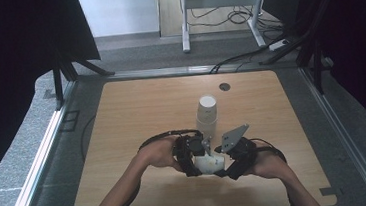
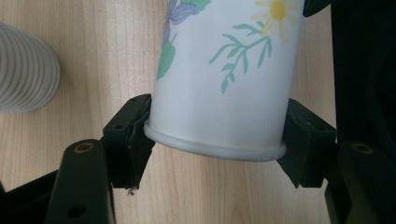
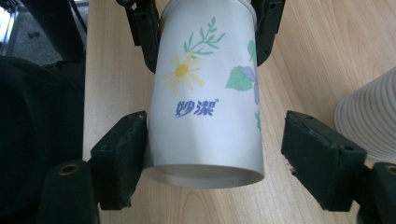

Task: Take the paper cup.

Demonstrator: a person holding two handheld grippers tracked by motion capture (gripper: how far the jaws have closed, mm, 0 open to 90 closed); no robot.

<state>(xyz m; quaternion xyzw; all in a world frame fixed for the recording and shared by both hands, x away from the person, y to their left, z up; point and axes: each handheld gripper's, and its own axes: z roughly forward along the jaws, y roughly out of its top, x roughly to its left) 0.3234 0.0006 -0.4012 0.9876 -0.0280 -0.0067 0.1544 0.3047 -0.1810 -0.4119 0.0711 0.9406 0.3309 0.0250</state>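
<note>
Paper cup (image 2: 219, 84), pinched at its rim by your left claw (image 2: 217, 140), crushes easily, so close your spread right claw (image 3: 215, 158) gently near its base.

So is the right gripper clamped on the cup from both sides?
No, in the right gripper view one pad touches the cup, while the other pad stands clear of it with bare table between.

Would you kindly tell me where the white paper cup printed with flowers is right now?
In the high view the white flower-printed paper cup lies sideways between the left gripper and right gripper, at the wooden table's near middle, just before the stack of white paper cups.
</note>
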